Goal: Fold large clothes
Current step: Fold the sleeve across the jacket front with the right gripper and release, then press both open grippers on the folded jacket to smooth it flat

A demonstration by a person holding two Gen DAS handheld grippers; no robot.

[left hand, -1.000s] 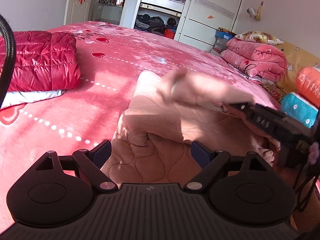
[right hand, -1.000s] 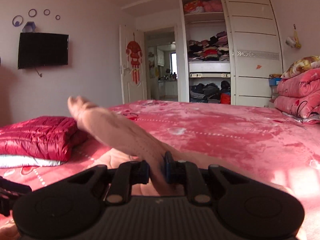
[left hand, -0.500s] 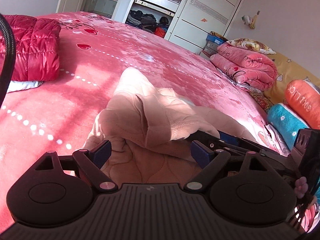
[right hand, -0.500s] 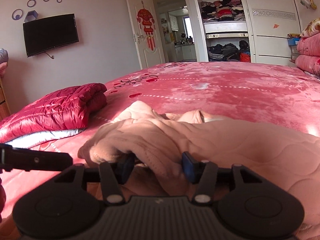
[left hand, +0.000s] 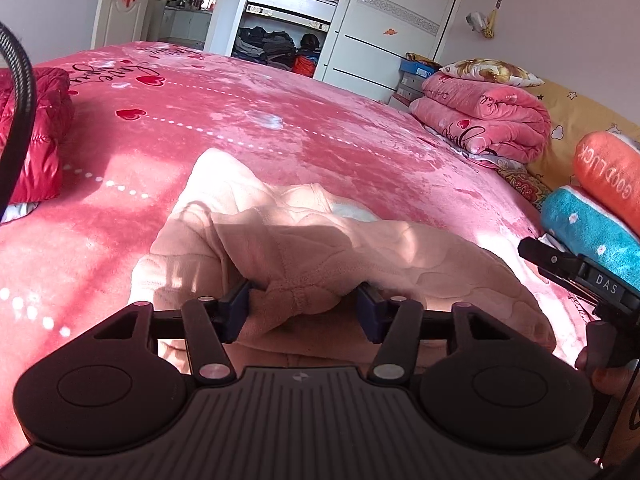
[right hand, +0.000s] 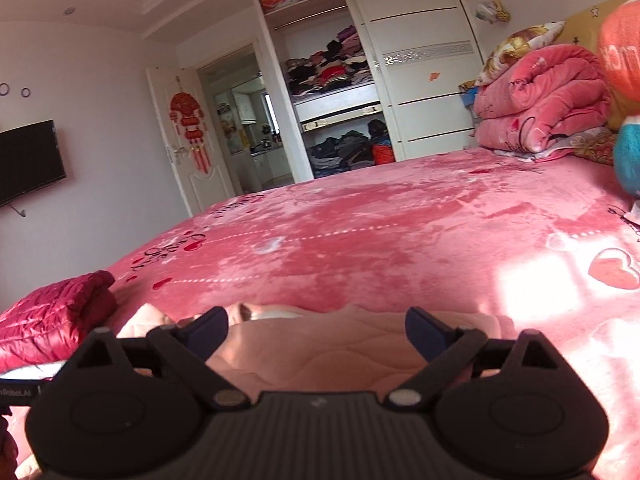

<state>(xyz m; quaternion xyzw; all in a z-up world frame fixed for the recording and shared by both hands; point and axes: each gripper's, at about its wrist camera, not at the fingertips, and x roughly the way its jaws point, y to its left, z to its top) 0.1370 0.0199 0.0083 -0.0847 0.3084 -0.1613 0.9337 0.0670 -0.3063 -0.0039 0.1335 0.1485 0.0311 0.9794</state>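
Note:
A pale pink quilted garment [left hand: 360, 248] lies partly folded on the red heart-print bed cover [left hand: 280, 128]. My left gripper [left hand: 304, 308] has a thick fold of its edge between the fingers; the jaws are closing and both blue pads touch the cloth. My right gripper [right hand: 318, 326] hovers low over the garment [right hand: 320, 348] near its right side, its jaws opening wide with nothing between them. The right gripper's black body [left hand: 592, 280] shows at the right edge of the left wrist view, with part of a hand under it.
A folded red down jacket [left hand: 36, 140] lies on the bed to the left. Folded pink blankets [left hand: 484, 120], an orange pillow [left hand: 608, 172] and a teal one [left hand: 592, 232] are stacked at the right. An open wardrobe [right hand: 336, 92] stands beyond the bed.
The right gripper laid the pink fold down over the garment, let go and drew back to the right with its jaws spread. The left gripper moved in and narrowed around the fold.

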